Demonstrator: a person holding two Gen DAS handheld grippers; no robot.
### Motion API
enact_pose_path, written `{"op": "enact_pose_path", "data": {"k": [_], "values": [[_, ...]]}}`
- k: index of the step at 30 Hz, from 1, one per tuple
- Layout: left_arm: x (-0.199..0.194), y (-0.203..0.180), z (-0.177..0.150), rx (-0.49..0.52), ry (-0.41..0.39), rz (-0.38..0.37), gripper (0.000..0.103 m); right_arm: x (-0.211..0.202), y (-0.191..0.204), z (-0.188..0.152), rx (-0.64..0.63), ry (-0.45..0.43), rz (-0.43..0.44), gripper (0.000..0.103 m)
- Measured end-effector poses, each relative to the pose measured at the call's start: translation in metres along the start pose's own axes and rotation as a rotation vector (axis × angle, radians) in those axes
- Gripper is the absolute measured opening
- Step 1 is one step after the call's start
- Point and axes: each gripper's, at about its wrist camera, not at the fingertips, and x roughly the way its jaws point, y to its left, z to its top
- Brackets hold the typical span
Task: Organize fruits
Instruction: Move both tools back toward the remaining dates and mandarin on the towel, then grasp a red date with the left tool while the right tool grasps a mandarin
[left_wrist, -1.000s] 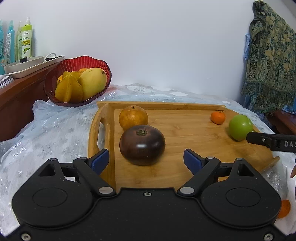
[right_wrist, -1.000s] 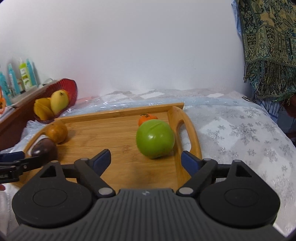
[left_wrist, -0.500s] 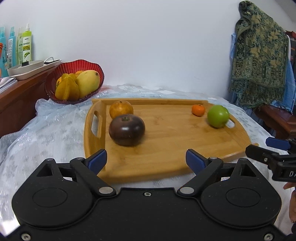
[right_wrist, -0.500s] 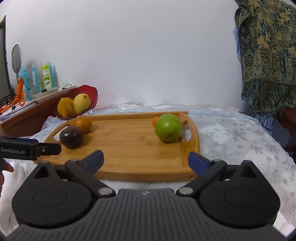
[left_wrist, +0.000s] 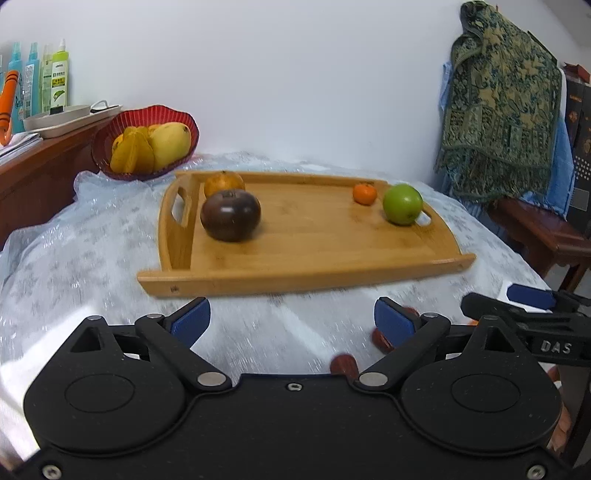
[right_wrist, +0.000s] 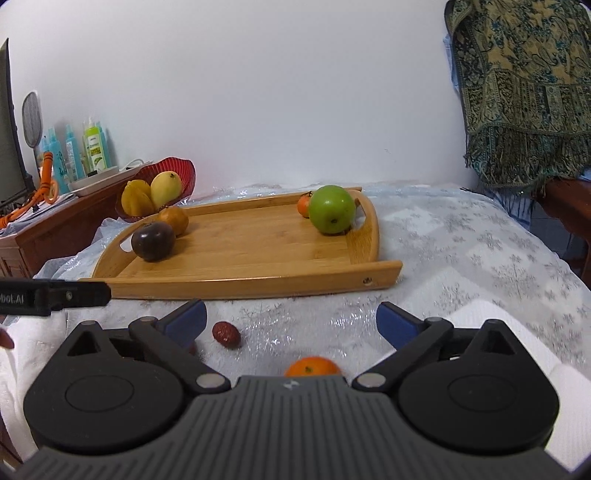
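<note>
On the cloth-covered surface (right_wrist: 480, 236) the tray (left_wrist: 314, 273) now lies well beyond both grippers, whole in each view; a second ago it filled the near field, the dark fruit between the left fingers and the apple between the right ones. Both grippers have drawn back off the tray toward the near edge.

The left gripper (left_wrist: 291, 319) has its fingers wide and opening, with only cloth between them; a dark red date (left_wrist: 344, 363) lies just inside its right finger. The right gripper (right_wrist: 291, 319) has its fingers spread full wide, wider than a second ago, and holds nothing. A date (right_wrist: 226, 334) lies near its left finger, and a mandarin (right_wrist: 313, 366) sits between the fingers at the body's edge, untouched; neither showed in the earlier right view.

The tray's long axis runs left to right, its handles at the two ends. The fruits on it have kept their places. At the left end the dark fruit (left_wrist: 230, 215) sits stem up, with an orange fruit (left_wrist: 224, 183) just behind it. At the right end the apple (left_wrist: 402, 204) stands by the handle, a small mandarin (left_wrist: 364, 193) just left of it. Far left, the red bowl (left_wrist: 110, 127) holds a mango (left_wrist: 170, 138) and starfruit (left_wrist: 133, 153), both leaning with long axes near upright.
</note>
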Motion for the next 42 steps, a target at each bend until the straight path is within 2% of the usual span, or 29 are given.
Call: {"op": "enact_pose_path", "data": {"k": [9, 20, 22, 28, 30, 35, 42], "values": [[-0.017, -0.013, -0.028, 0.021, 0.031, -0.022, 0.096, -0.007, 0.013, -0.017, -0.071, 0.016, -0.071, 0.103], [-0.034, -0.018, -0.056, 0.064, 0.078, -0.035, 0.095, -0.008, 0.026, -0.027, -0.133, 0.023, -0.077, 0.103], [-0.037, -0.019, -0.059, 0.072, 0.090, -0.049, 0.091, -0.008, 0.026, -0.026, -0.126, 0.021, -0.081, 0.103], [-0.041, -0.019, -0.065, 0.081, 0.126, -0.081, 0.060, -0.006, 0.023, -0.026, -0.106, 0.026, -0.082, 0.103], [-0.043, -0.017, -0.066, 0.077, 0.127, -0.075, 0.047, -0.007, 0.023, -0.026, -0.106, 0.018, -0.093, 0.100], [-0.047, -0.015, -0.066, 0.086, 0.114, -0.045, 0.037, -0.008, 0.020, -0.025, -0.085, 0.008, -0.112, 0.090], [-0.037, -0.018, -0.068, 0.105, 0.134, -0.033, 0.026, -0.002, 0.020, -0.027, -0.079, 0.045, -0.127, 0.073]]}}
